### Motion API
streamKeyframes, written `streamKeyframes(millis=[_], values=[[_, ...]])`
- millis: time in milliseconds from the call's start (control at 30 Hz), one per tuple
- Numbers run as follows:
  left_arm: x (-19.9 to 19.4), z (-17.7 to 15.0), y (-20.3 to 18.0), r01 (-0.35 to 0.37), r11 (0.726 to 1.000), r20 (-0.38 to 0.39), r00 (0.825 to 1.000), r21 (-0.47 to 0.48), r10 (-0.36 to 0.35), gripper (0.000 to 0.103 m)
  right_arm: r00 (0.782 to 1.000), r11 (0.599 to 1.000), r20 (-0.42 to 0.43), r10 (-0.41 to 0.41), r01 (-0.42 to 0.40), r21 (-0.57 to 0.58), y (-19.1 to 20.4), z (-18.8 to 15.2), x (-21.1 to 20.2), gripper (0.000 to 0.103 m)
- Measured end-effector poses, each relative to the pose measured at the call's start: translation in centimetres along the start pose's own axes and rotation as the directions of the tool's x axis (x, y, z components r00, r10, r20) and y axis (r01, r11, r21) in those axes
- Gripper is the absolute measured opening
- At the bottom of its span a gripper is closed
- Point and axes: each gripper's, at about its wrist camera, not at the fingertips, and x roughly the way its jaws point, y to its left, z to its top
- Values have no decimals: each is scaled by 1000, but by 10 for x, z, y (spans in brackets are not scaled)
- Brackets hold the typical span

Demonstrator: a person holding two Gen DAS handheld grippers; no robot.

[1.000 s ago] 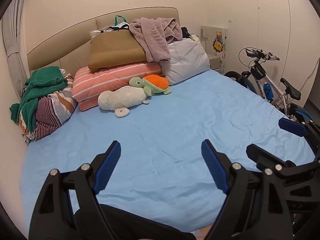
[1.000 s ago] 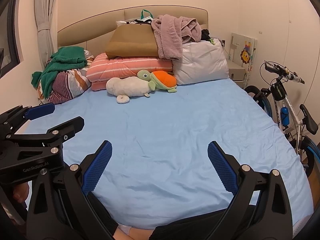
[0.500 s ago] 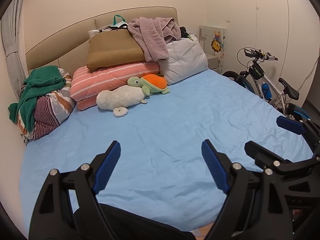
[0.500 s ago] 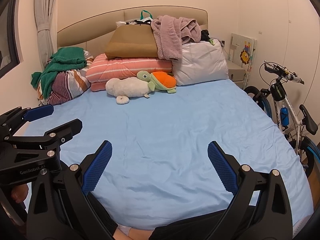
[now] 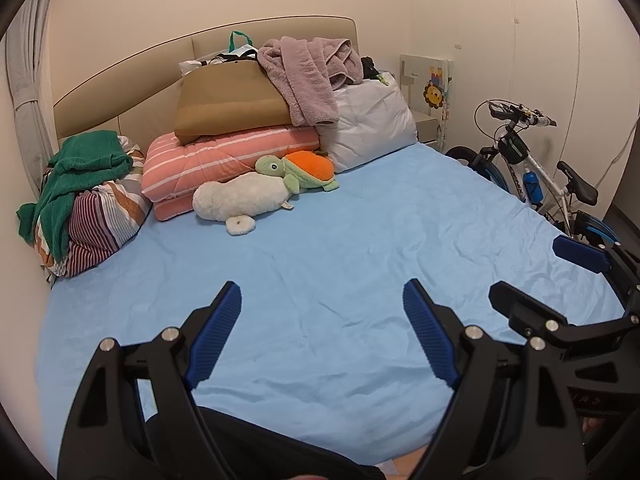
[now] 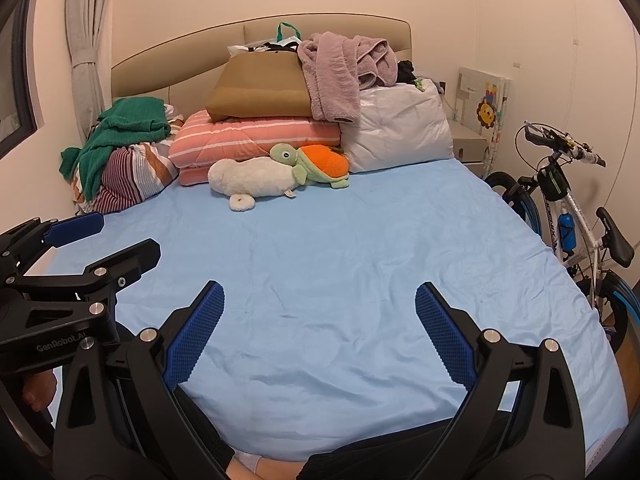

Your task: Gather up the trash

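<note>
My left gripper [image 5: 322, 296] hovers open over the near end of a bed with a light blue sheet [image 5: 360, 240], nothing between its blue pads. Beside it my right gripper [image 6: 320, 292] is open too, over the same bare sheet, with nothing in it. Each gripper shows in the other's view: the right gripper [image 5: 540, 276] at the right edge, the left gripper [image 6: 124, 236] at the left edge. I see no loose trash on the sheet. A white plastic-looking bag [image 5: 368, 120] leans at the headboard.
Piled at the head of the bed are a pink striped quilt [image 5: 224, 156], a brown bag [image 5: 228, 104], a mauve towel [image 5: 304, 76], a green towel on striped bedding [image 5: 80, 176] and two plush toys [image 5: 248, 200]. A bicycle [image 6: 568, 208] stands right of the bed.
</note>
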Motion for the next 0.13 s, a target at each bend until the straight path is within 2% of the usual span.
streamKeyframes(millis=[133], values=[[-1,-1,-1,3,1000,-2,1000,-7,-3,83,1000,1000,2,-3,3,1,-1,-1,0,93]])
